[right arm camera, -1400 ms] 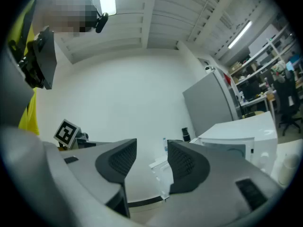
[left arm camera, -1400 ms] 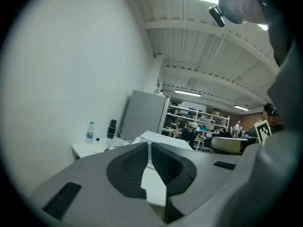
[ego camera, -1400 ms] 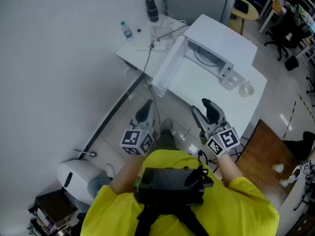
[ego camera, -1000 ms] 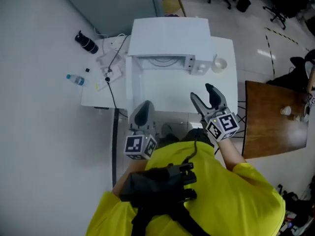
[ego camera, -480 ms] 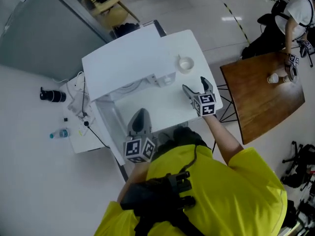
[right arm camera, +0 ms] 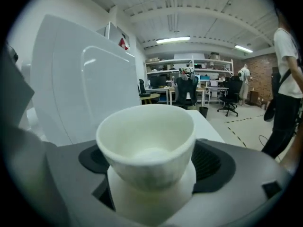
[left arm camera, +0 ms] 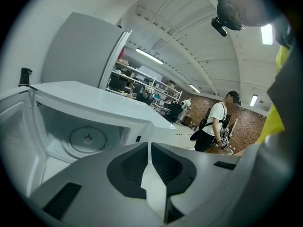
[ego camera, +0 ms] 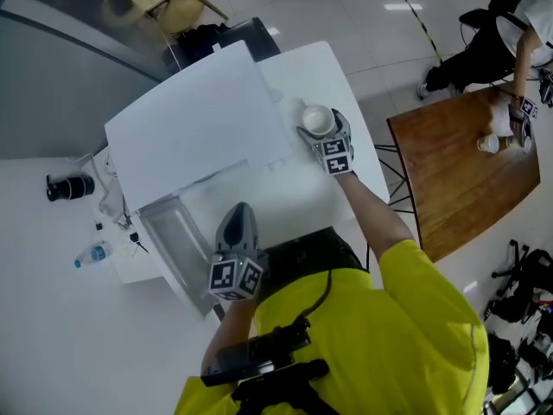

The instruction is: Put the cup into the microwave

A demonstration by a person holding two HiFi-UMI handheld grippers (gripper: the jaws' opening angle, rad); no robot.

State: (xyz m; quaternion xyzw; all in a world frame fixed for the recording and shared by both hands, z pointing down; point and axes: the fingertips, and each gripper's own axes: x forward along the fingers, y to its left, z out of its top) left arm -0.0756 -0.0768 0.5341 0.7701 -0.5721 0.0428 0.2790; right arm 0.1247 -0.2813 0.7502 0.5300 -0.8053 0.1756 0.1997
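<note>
1. To your right stood a brown wooden table (ego camera: 458, 171), close beside the white table (ego camera: 359, 158) but apart from it.
2. A small pale cup (ego camera: 488, 143) sat near the brown table's far edge, where another person (ego camera: 510, 33) in a white top was leaning over it.
3. On your left, a black cylinder (ego camera: 71, 186) lay on its side on a white surface.
4. A clear water bottle (ego camera: 91, 255) lay nearer you on that surface, with cables (ego camera: 112, 206) between the two.
5. A yellow chair (ego camera: 160, 3) stood beyond the grey partition (ego camera: 52, 85).
6. You had long ceiling lights (right arm camera: 173, 40), shelving (right arm camera: 189, 70) and black office chairs (right arm camera: 232, 98) far ahead.
</note>
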